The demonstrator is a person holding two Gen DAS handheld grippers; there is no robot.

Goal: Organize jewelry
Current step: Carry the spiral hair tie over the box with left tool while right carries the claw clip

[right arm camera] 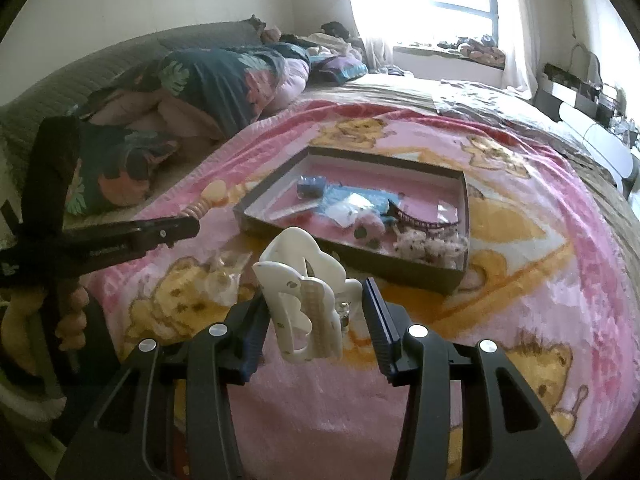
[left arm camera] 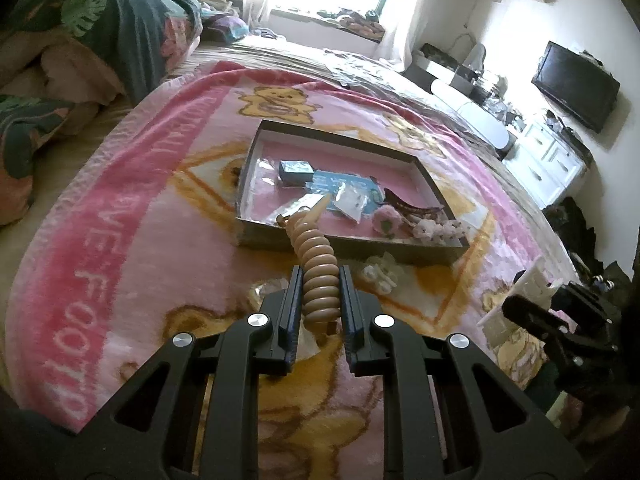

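Now mid-carry: left gripper (left arm camera: 320, 280) clenched on a beige spiral hair clip (left arm camera: 316, 264), right gripper (right arm camera: 316, 300) clamped around a white claw clip (right arm camera: 304, 304). Both lifted clear of the pink blanket (left arm camera: 132, 208), pointing downward at the open tray (left arm camera: 340, 248) just ahead. Next, probably: reach forward over its near rim, then release inside.

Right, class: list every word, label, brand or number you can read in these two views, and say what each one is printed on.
"FOOTP", then letters like "VE" further along: white, woven into the pink blanket's border; the rest is cut off or too distorted to read.
Small pale lettering on the left gripper's side: too blurred to read.
Blue packet and small blue box in the tray: print too small to read.
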